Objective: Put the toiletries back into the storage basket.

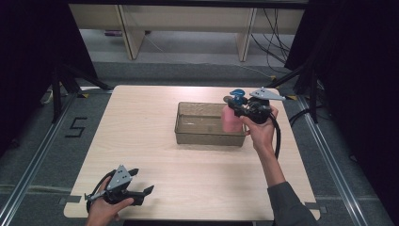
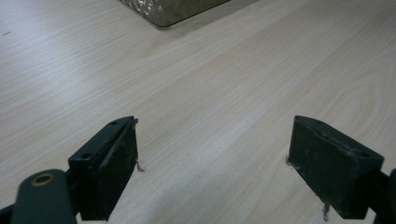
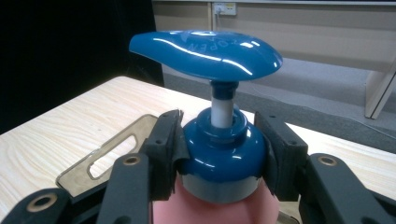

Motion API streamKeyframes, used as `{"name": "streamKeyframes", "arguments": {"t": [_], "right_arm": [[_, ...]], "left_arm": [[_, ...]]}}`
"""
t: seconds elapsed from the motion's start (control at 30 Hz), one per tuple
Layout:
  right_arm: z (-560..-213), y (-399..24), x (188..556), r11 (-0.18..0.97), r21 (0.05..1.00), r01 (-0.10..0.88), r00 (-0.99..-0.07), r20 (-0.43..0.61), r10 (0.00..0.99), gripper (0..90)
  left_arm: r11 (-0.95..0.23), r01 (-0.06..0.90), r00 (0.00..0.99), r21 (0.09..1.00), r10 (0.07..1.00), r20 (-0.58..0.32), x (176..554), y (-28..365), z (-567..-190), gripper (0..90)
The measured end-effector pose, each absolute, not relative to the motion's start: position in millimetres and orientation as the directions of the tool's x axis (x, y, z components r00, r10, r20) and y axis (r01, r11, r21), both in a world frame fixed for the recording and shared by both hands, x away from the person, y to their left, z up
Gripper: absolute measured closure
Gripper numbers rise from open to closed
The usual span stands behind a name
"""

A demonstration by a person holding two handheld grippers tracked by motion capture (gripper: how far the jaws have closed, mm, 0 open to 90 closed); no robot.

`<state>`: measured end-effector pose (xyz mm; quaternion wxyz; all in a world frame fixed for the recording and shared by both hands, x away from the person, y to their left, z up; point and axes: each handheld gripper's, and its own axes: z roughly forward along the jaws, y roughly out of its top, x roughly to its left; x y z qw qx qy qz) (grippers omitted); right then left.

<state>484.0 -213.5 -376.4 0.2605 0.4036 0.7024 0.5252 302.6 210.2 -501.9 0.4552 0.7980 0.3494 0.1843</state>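
Black and spread wide with nothing between its jaws, the left gripper rests low at the lower left of the high view, on the pale wood-grain table. Farther up, right of centre, sits a smoky translucent plastic bin with a cut-out handle slot in its rim. Over its right end the right gripper is clenched on the blue collar of a pink pump bottle, held upright at the bin's right wall; whether its base touches the bin floor I cannot tell. The glossy collar looks stiff yet slippery, so this neck hold seems soundest. The pink body is probably softer and, if full, bottom-heavy; the flat blue pump head on its thin white stem looks like a poor, fragile handle.
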Motion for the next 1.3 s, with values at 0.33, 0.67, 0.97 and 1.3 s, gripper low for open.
{"name": "streamKeyframes", "arguments": {"t": [0.33,0.67,0.97,1.3], "right_arm": [[-386.9,-218.7,489.7,0.106,0.934,0.341,-0.524,0.095,0.846,53.4],[-394.0,-215.3,488.8,0.11,0.928,0.357,-0.515,0.097,0.852,53.4],[-402.4,-217.0,491.2,0.155,0.924,0.348,-0.536,0.061,0.842,53.4],[-409.4,-217.9,490.1,0.159,0.914,0.374,-0.524,0.067,0.849,53.4]], "left_arm": [[-0.343,0.388,0.688,0.855,0.725,-0.022,302.4,211.1,-501.2,15.3],[-0.333,0.388,0.685,0.86,0.728,-0.027,301.8,211.7,-500.2,15.4],[-0.322,0.393,0.677,0.861,0.735,-0.034,301.3,211.5,-500.0,15.3],[-0.322,0.392,0.678,0.862,0.735,-0.034,301.6,211.3,-500.0,15.3]]}}
